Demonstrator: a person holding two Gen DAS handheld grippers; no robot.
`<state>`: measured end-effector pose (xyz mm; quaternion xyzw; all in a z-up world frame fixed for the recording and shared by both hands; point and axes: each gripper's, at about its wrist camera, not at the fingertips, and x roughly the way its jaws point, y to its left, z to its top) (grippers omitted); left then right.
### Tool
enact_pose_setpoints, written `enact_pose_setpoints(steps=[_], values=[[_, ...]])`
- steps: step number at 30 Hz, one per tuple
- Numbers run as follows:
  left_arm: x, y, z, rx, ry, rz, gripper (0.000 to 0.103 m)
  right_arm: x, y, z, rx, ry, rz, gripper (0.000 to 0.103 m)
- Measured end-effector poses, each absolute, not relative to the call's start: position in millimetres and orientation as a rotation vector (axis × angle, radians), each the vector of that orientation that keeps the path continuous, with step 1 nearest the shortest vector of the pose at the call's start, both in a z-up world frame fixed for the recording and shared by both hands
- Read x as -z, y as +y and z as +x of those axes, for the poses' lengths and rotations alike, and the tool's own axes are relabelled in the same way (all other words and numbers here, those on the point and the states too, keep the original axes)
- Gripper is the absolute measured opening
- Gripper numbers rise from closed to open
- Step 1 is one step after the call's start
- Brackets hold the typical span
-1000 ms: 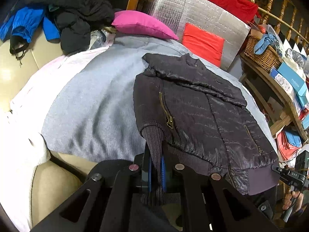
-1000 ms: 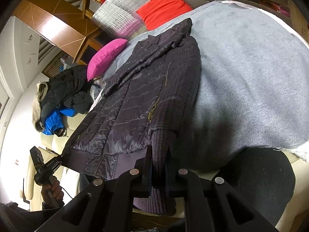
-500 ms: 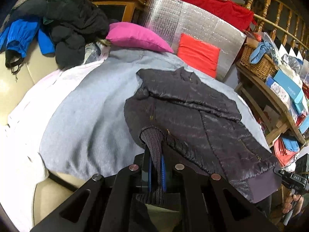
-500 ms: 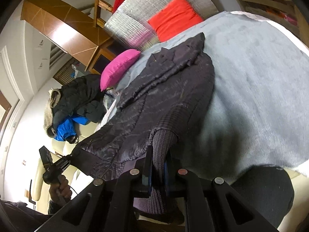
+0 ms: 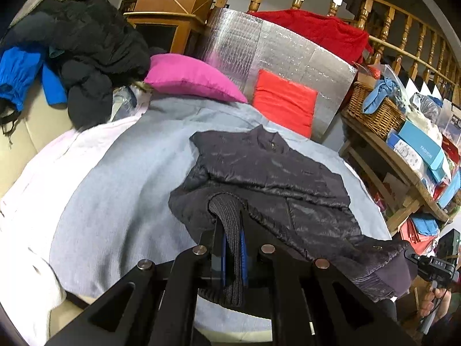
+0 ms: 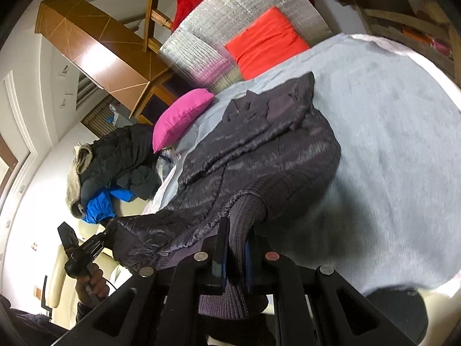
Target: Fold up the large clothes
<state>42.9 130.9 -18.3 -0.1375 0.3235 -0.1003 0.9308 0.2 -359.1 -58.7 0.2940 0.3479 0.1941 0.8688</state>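
A dark quilted jacket [image 5: 276, 181] lies on a grey blanket [image 5: 121, 190], collar toward the far end. My left gripper [image 5: 232, 236] is shut on the jacket's ribbed knit hem [image 5: 227, 216] at its near left corner, lifted and doubled over the body. My right gripper [image 6: 236, 239] is shut on the ribbed hem [image 6: 247, 207] at the other near corner, also raised. The jacket [image 6: 259, 144] bunches toward the collar. Each gripper shows in the other's view, the right gripper [image 5: 432, 265] and the left gripper [image 6: 83, 248].
A pink cushion [image 5: 190, 76], a red cushion [image 5: 283, 101] and a silver foil panel [image 5: 276, 49] stand at the far end. A pile of dark and blue clothes [image 5: 72, 54] lies far left. A wicker basket [image 5: 371, 109] and boxes [image 5: 420, 147] fill wooden shelves on the right.
Both grippers have lifted the hem corners and carried them forward toward the collar. The jacket's lower part has come off the blanket and folds over its body.
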Motion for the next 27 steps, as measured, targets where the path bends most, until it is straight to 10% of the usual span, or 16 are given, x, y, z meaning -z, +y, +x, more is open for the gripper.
enact_pose_setpoints(steps=[27], values=[[-50,101,163,0.206,0.501,-0.203,0.008,-15,-371,135,-0.413,0.543,0.586,0.009]])
